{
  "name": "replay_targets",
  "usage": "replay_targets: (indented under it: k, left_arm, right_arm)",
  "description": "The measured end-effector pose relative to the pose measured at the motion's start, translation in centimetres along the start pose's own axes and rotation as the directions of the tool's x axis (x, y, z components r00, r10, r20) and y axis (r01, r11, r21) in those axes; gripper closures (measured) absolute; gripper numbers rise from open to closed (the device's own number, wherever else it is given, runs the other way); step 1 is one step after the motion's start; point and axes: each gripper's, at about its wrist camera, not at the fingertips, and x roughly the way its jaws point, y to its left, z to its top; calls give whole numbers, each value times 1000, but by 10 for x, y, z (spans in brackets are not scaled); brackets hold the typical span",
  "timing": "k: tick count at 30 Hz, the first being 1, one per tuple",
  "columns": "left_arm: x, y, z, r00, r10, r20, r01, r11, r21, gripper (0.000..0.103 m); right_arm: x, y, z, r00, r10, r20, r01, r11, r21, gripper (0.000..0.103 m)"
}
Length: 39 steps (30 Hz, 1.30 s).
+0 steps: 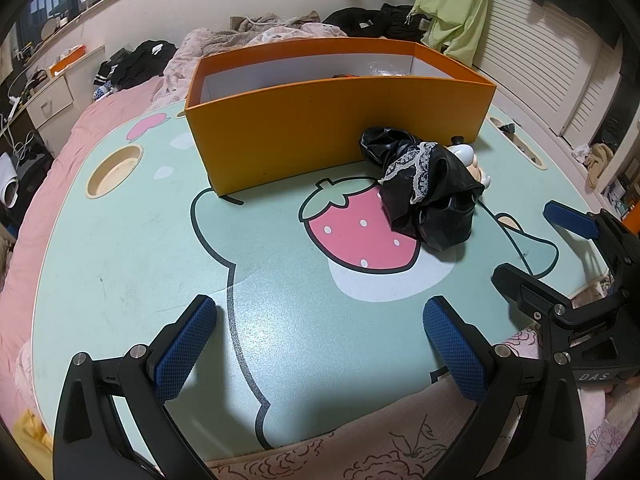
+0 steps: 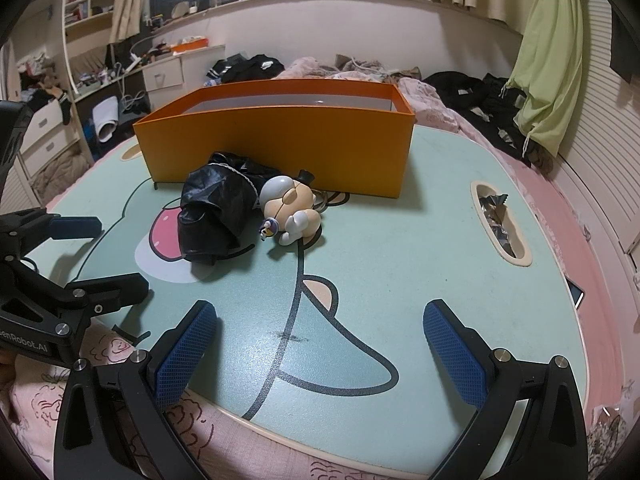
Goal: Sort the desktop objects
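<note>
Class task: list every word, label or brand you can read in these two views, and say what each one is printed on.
"DAS": on the right tool's black body, in the left wrist view.
"enRobot.AI": on the left tool's black body, first letters cut off by the picture edge.
Nothing else carries readable text.

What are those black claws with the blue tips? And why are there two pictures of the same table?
They are grippers, squeeze tools a person holds, one per hand. Each carries a camera looking along its fingers, so there are two pictures: one from the left gripper, one from the right gripper. Both are open and hold nothing. On the green strawberry table stands an orange box. In front lie a crumpled black cloth with lace and a small toy figure.
</note>
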Motion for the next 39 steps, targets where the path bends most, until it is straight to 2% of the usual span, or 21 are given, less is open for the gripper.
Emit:
replay_targets:
  k: [12,13,39]
  left_arm:
    - [0,0,0,1000,0,0,0,1000,-1,0]
    - [0,0,0,1000,0,0,0,1000,-1,0]
    - [0,0,-1,1000,8,2,-8,1000,-4,0]
  right_arm:
    - [0,0,-1,1000,0,1,0,1000,1,0]
    - [1,0,-1,996,-92,5,91,992,86,0]
    - [-1,2,-2,996,-92,9,91,992,89,0]
